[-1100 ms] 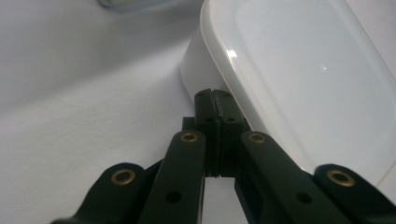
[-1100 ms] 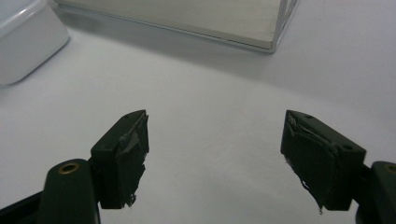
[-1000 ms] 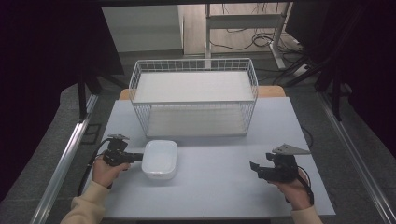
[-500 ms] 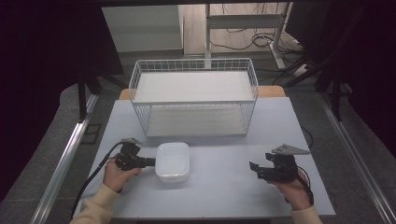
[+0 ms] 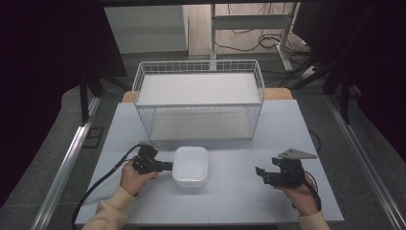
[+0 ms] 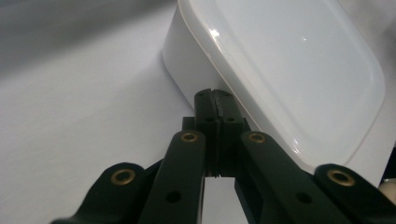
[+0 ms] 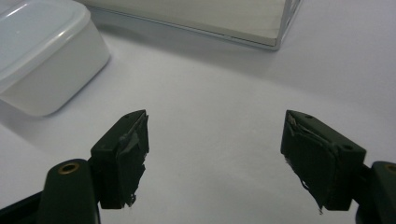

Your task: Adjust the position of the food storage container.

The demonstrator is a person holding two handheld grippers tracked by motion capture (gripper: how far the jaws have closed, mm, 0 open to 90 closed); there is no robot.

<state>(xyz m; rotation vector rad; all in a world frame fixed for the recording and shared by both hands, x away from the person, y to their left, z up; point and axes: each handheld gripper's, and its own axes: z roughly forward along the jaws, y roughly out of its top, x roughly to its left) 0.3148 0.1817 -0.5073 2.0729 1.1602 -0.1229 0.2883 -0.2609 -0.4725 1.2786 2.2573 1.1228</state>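
A white lidded plastic container (image 5: pixel 190 165) (image 6: pixel 289 60) (image 7: pixel 42 60) lies on the pale table, near the middle and just in front of the wire basket. My left gripper (image 5: pixel 167 166) (image 6: pixel 215 95) is shut with nothing between its jaws. Its tips press against the container's left side wall, just under the lid's rim. My right gripper (image 5: pixel 258 171) (image 7: pixel 215 154) is open and rests low over bare table at the right, well apart from the container.
A white wire basket (image 5: pixel 198 106) (image 7: pixel 280 28) with a pale liner stands at the back of the table (image 5: pixel 239 201). A black cable (image 5: pixel 103 182) trails from the left gripper off the front left edge. Dark floor and desk legs lie beyond.
The left gripper has moved right along the table, and the container has slid right ahead of it toward the middle. The right gripper has stayed put and open.
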